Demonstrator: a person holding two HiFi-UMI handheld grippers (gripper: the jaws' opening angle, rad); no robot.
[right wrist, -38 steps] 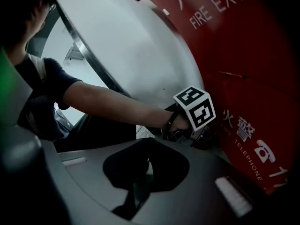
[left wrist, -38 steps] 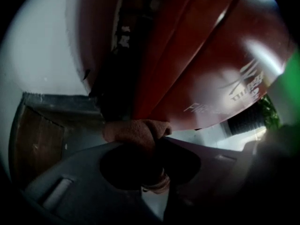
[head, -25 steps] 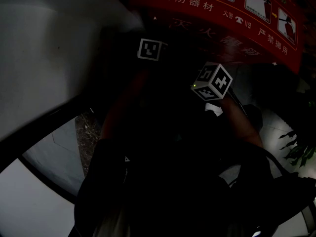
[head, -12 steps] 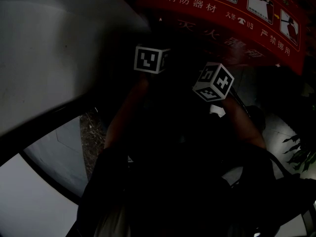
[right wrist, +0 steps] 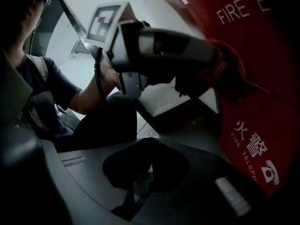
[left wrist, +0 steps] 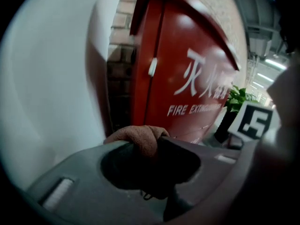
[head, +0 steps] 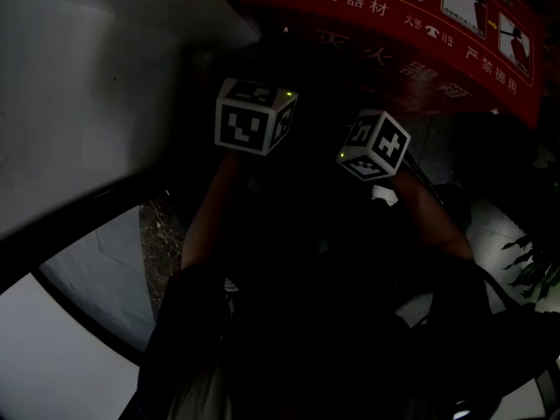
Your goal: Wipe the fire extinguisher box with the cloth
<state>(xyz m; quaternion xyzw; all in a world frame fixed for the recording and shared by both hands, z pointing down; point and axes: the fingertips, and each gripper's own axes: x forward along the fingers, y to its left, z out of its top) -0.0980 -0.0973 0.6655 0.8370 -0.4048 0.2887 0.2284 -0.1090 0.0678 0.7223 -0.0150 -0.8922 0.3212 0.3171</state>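
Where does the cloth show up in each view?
Head view: not visible; too dark there.
Left gripper view: cloth lower centre, pinched by the left gripper.
Right gripper view: upper right, at that gripper's tip.
Shared landmark: the red fire extinguisher box.

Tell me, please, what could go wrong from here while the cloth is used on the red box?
1. The cloth is only a small wad in the left gripper; its hard fingers may scrape the fire extinguisher box instead of wiping it.
2. The right gripper, holding nothing, is close beside the left one; they could knock together during a stroke.
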